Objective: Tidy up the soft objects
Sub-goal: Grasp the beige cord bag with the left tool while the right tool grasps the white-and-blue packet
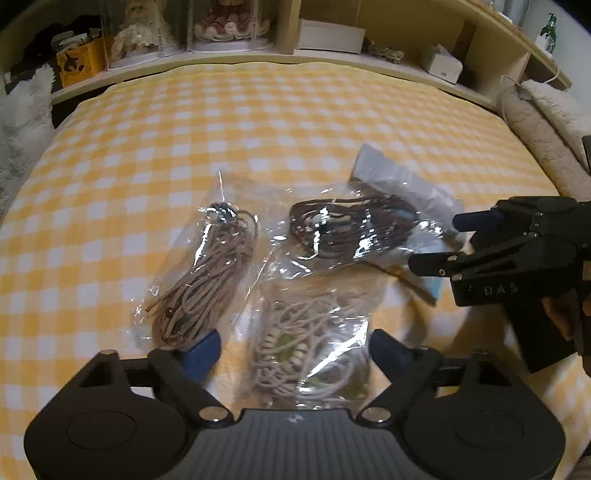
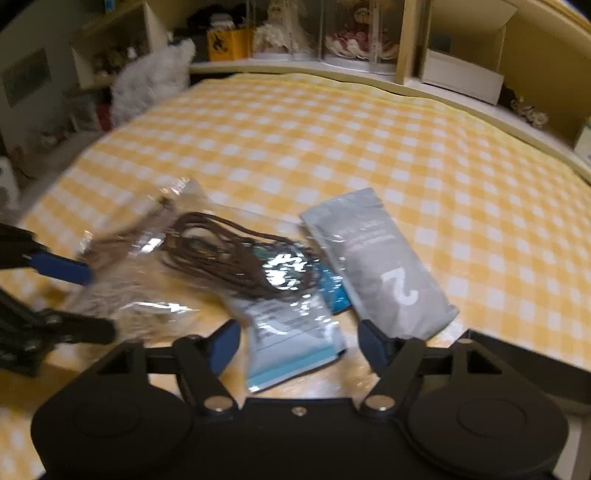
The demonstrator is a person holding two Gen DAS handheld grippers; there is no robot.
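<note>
**Packets of cord spread on the checked bed**

Jaws of the left hand-held gripper (image 1: 293, 349) stand wide apart, straddling a clear bag of pale cream cord (image 1: 310, 347) without pressing on it. Just beyond its left finger lies a clear bag of tan cord (image 1: 207, 277), and beyond its right finger, further off, a clear bag of dark brown cord (image 1: 343, 229) that overlaps a grey packet (image 1: 391, 177) behind it. All lie on a bed with a yellow-and-white checked cover (image 1: 221, 129).

The right hand-held gripper (image 2: 299, 343) is also spread open, closed on nothing; a white-and-blue flat packet (image 2: 291, 339) lies between its fingers, untouched as far as the blurred view shows. Just ahead of its right finger sits the grey packet (image 2: 384, 266), printed with a large numeral 2. Ahead and to the left the bag of dark brown cord (image 2: 229, 254) rests partly on top of the white-and-blue packet. Further left the other gripper's blue-padded fingers (image 2: 59, 267) reach in over the pale bag.

Past the bed, a wooden shelf (image 1: 258, 59) holds dolls in clear cases (image 1: 229, 26), a yellow box (image 1: 79, 59) and a white box (image 1: 330, 35)
</note>
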